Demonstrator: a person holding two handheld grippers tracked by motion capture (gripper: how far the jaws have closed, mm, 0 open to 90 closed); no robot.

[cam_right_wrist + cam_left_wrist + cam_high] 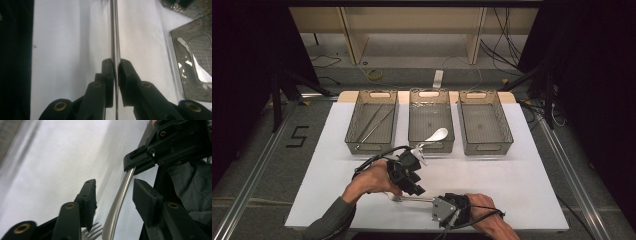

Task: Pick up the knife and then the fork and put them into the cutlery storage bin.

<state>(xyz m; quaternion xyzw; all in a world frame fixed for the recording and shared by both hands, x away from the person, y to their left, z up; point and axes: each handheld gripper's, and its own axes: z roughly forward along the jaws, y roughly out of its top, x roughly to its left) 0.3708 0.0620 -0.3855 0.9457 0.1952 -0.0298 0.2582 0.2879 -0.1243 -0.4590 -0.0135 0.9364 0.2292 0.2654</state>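
The right claw (115, 72) is clamped on the handle of a steel fork (117, 202), which runs on between the parted pads of the left claw (115, 195), touching neither, above the white counter (522, 180).

Silver steel fork (117, 202), black grippers with brass-coloured rivets, white table sheet (512, 175), grey see-through bins (484, 122), white spoon (434, 136), grey-green sleeve (329, 222)

A lab-style recording setup, not a home.

A white worktop (522, 190) sits between metal rails (257, 165), black curtains (242, 60) hang at both sides, loose cables (507, 45) trail over the floor, and a taped numeral (298, 136) marks it.
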